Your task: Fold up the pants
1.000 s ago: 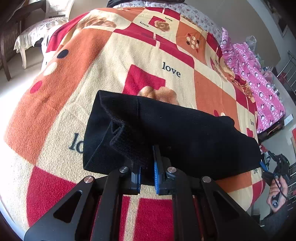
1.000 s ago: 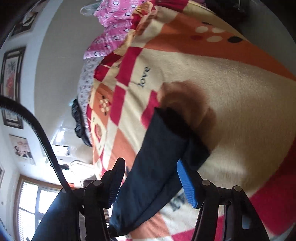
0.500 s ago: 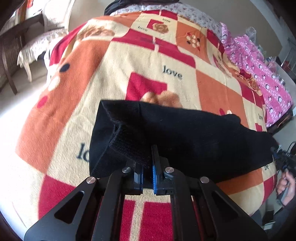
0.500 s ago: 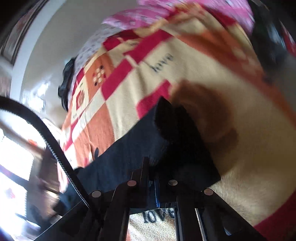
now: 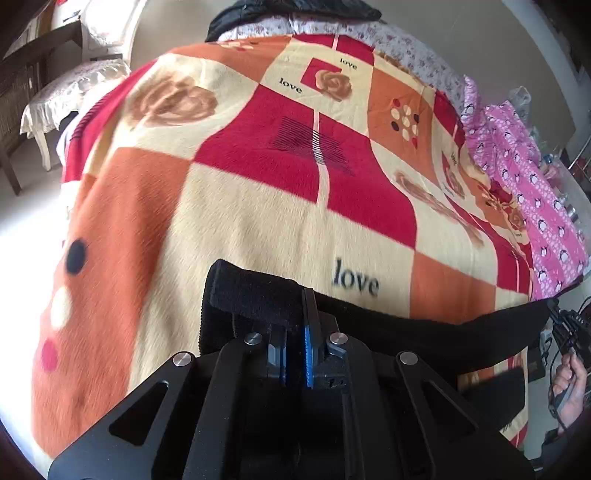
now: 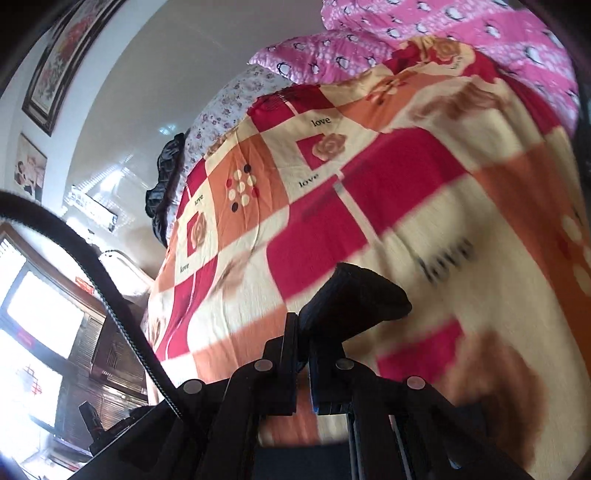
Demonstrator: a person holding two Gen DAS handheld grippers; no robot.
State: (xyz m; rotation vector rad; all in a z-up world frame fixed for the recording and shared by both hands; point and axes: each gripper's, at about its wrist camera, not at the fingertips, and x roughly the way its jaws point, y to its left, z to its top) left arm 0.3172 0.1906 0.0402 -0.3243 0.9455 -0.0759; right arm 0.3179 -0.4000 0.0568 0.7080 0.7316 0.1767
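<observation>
The black pants (image 5: 424, 332) hang in a taut band between both grippers, lifted above the patterned blanket (image 5: 258, 229). My left gripper (image 5: 295, 328) is shut on a thick folded corner of the pants, which sticks up to the left of the jaws. In the right wrist view my right gripper (image 6: 301, 339) is shut on the other corner of the pants (image 6: 362, 299), which bunches up just past the fingertips. A hand (image 5: 569, 384) holding the right gripper shows at the far right edge of the left wrist view.
The blanket (image 6: 369, 206) with red, orange and cream squares covers the bed. A pink penguin-print quilt (image 5: 532, 195) lies along the right side. A dark garment (image 5: 295, 14) sits at the bed's far end. A chair (image 5: 62, 92) stands left of the bed.
The right gripper closed on the pants' corner, rolled and rose. Both grippers have carried the pants forward across the blanket, lifting the cloth off it.
</observation>
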